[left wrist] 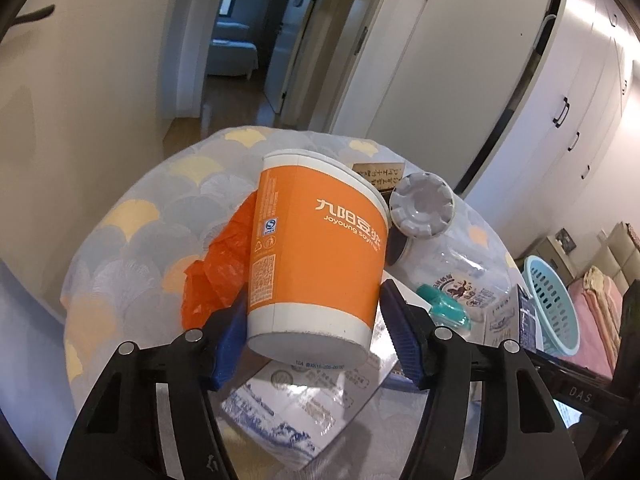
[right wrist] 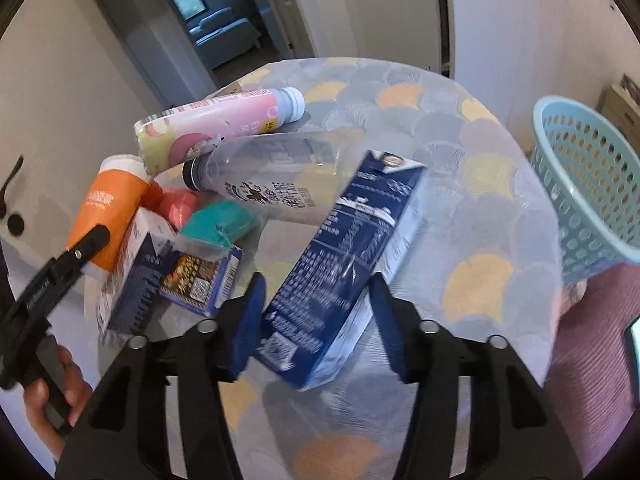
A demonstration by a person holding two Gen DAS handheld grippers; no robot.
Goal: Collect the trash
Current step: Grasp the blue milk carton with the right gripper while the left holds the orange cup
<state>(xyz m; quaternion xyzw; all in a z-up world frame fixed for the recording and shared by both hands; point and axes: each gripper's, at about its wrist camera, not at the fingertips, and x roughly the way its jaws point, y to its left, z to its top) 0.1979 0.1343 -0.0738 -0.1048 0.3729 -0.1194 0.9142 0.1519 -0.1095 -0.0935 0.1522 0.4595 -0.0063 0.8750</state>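
Blue pads of left gripper clamped on base of orange paper cup, lifted clear over cluttered table. Cup prob. empty: light, thin wall, crushes easily; low hold near stiff bottom rim looks right. Right gripper pads against sides of blue milk carton, low end, tilted. Carton stiffer, slick print; grip flat faces. Teal basket at table edge, likely drop spot.

"Joyoung soymilk" on the orange cup; "DAS" on a black bar.
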